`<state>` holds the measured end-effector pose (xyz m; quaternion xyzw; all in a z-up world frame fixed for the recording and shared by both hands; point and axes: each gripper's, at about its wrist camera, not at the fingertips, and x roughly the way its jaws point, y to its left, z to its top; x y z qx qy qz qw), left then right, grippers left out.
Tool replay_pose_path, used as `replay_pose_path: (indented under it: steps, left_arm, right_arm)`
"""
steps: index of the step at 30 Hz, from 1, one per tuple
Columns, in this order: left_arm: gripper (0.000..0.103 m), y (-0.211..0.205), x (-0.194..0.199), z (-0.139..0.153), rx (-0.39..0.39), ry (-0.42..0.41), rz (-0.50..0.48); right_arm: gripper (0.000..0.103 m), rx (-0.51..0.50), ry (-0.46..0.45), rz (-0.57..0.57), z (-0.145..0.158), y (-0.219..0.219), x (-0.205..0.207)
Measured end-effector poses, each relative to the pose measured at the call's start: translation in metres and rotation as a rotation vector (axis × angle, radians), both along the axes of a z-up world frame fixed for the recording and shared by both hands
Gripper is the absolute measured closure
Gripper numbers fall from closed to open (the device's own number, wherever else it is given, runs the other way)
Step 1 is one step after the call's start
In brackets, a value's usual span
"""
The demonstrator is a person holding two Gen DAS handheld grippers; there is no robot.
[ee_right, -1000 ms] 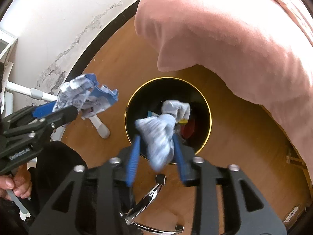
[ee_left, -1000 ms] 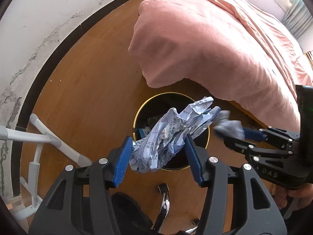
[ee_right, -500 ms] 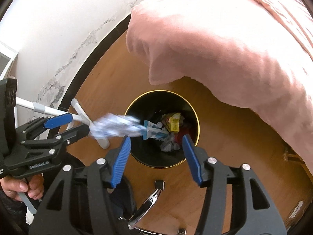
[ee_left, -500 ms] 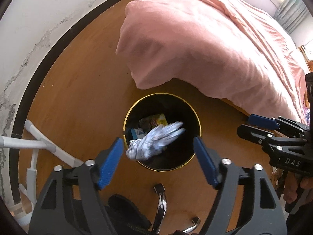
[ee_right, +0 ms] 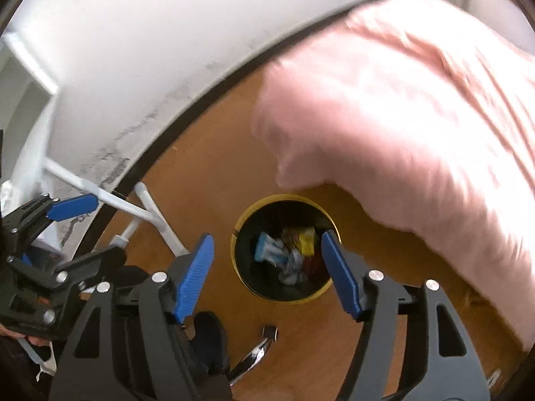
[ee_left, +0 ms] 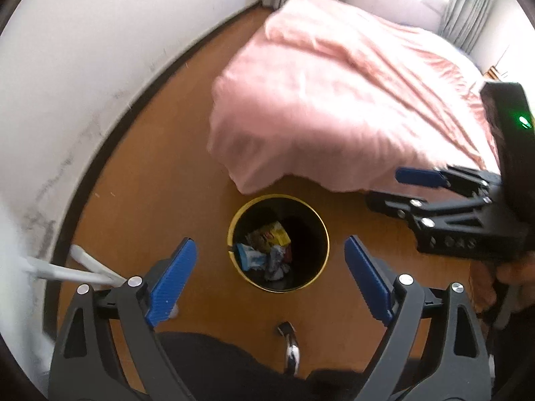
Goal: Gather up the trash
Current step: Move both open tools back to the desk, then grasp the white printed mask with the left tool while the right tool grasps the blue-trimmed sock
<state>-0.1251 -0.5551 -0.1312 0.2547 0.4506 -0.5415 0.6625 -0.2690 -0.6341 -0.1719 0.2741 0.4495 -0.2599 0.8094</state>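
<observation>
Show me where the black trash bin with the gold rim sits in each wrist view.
Left wrist: trash bin just below centre, between the open blue fingers.
Right wrist: trash bin below centre, partly behind the right-hand finger.
Shared landmark: pink bedcover corner above the bin.

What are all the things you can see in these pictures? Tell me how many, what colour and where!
Trash bin: one, black with a gold rim, on the floor by the bed corner.
Trash: several pieces, blue-white, yellow and grey, lying inside the bin.
Blanket: one, pink, draped over the bed, hanging near the bin.
Floor: brown wood.
Wall: white, scuffed, with a dark baseboard.
White stand legs: a few tubes, by the wall.
Curtains: grey, at the far window.
Chrome chair leg: one, shiny, at the bottom edge.
Left claw: black with blue pads, open and empty, its jaws have just been opening.
Right claw: same colours, open and empty, its jaws have just been opening too.
</observation>
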Motion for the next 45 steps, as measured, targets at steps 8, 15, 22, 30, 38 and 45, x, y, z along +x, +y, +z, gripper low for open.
replay_pose_path:
  steps: [8, 15, 22, 30, 38, 45]
  left_arm:
    - [0.012, 0.164, 0.065, 0.108, -0.161, -0.161, 0.22]
    - [0.011, 0.353, 0.144, 0.142, -0.128, -0.303, 0.608]
    - [0.011, 0.514, 0.186, 0.134, -0.075, -0.279, 0.935]
    - [0.011, 0.601, 0.211, 0.107, -0.027, -0.219, 1.065]
    - [0.011, 0.622, 0.258, 0.079, -0.011, -0.158, 1.073]
    - [0.011, 0.623, 0.302, 0.061, 0.006, -0.131, 1.091]
  right_arm:
    - [0.031, -0.136, -0.13, 0.281, 0.098, 0.095, 0.111]
    - [0.031, -0.128, -0.206, 0.589, 0.133, 0.223, 0.248]
    - [0.031, -0.094, -0.204, 0.882, 0.148, 0.371, 0.354]
    - [0.031, -0.105, -0.089, 1.071, 0.145, 0.477, 0.425]
    - [0.031, -0.019, 0.079, 1.1, 0.134, 0.53, 0.529]
    - [0.032, -0.009, 0.183, 1.083, 0.108, 0.546, 0.565]
